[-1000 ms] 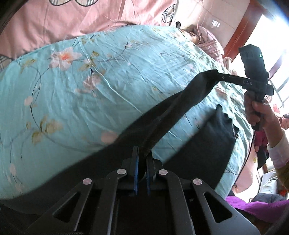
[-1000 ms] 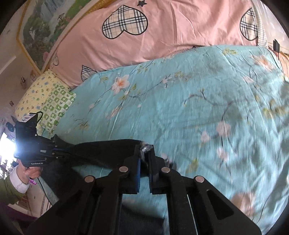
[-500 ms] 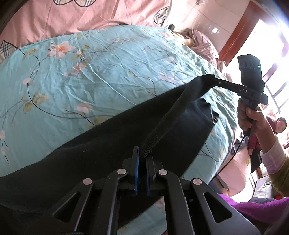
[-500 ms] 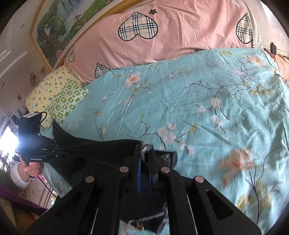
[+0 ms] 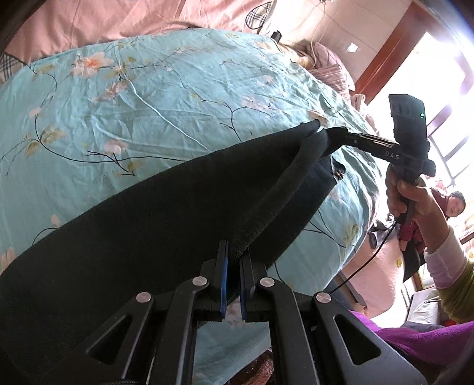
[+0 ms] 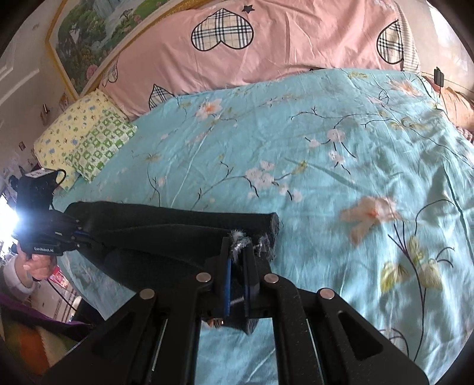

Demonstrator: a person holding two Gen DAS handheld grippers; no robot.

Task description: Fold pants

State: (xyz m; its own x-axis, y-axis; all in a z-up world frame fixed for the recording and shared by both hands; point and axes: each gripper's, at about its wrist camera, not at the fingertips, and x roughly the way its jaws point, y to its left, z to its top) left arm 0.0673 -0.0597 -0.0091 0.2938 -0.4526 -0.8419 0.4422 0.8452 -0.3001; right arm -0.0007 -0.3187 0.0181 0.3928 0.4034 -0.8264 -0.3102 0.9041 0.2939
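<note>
Both grippers, left (image 5: 232,260) and right (image 6: 238,251), clenched on the pants (image 5: 154,225) held taut over the bed (image 5: 177,97) near its front edge: the fold is best laid by keeping both grips level and lowering the cloth flat, unwrinkled.

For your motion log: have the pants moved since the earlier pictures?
Yes. The pants have spread farther up the floral sheet, toward the pink bedding.

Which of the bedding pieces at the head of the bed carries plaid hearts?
The large pink cover along the headboard has plaid hearts outlined in black. The small pillow at the corner is yellow and green patchwork, and the teal sheet shows blossom branches.
</note>
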